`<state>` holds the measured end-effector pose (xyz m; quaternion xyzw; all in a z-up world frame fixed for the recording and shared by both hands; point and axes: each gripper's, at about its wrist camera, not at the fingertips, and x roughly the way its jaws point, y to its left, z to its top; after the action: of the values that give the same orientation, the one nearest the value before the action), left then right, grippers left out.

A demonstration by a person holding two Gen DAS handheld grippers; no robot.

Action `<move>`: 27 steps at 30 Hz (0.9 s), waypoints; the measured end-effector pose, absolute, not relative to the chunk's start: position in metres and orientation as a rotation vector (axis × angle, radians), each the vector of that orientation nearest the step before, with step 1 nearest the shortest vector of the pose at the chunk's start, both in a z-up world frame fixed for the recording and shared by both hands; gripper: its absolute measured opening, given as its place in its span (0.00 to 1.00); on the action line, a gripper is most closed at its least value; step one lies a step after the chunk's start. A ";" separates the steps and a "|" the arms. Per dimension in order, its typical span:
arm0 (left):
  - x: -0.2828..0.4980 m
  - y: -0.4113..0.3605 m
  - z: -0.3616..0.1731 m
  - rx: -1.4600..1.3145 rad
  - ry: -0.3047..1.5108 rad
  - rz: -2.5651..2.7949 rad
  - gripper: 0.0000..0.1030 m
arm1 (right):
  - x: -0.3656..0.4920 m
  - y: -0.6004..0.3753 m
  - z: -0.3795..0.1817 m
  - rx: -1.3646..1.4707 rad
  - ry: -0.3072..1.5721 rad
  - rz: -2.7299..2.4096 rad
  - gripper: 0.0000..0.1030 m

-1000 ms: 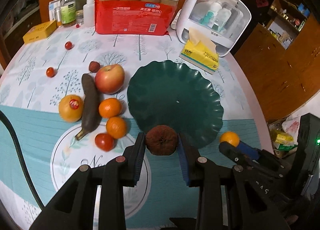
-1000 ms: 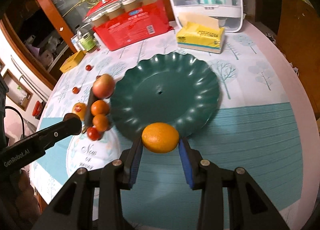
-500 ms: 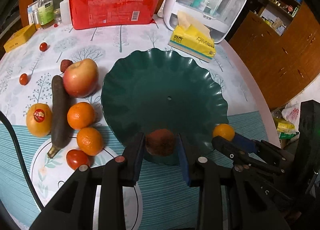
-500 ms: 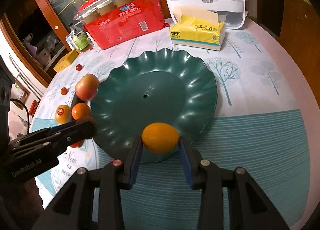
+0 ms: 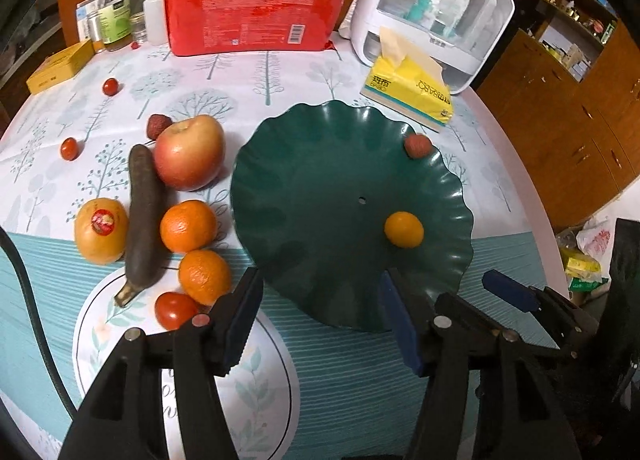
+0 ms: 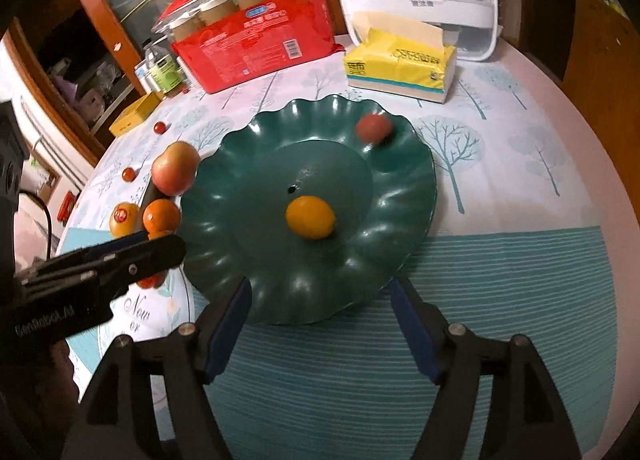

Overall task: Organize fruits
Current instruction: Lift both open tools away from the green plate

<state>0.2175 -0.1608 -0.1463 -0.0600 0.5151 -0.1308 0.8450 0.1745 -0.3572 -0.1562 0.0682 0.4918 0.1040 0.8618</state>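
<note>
Holding nothing: left gripper (image 5: 320, 316) and right gripper (image 6: 320, 324) both gaping wide. Sitting inside green plate (image 5: 296, 244): yellow fruit (image 5: 404, 229). Blurring near rim: red fruit (image 6: 374, 127), maybe rolling off onto counter (image 6: 520, 280).

You see small reddish round fruit (image 6: 373, 127) on dark green scalloped plate's (image 6: 408, 195) far rim motion-blurred in right view; black left gripper arm (image 6: 100, 260) hides fruits behind it.

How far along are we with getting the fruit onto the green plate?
Two pieces sit on the green plate: a small orange and a lychee. Both grippers are open, holding nothing. Left: apple, banana, two tangerines, tomatoes and more beside the plate.
</note>
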 end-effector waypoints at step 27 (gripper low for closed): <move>0.130 -0.062 -0.116 -0.189 1.047 -0.150 0.67 | 0.109 -0.319 -0.128 0.139 1.076 0.274 0.74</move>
<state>0.1298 -0.0621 -0.1163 -0.0901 0.4989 -0.0716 0.8590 0.1091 -0.3188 -0.1281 0.0659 0.5105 0.1301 0.8474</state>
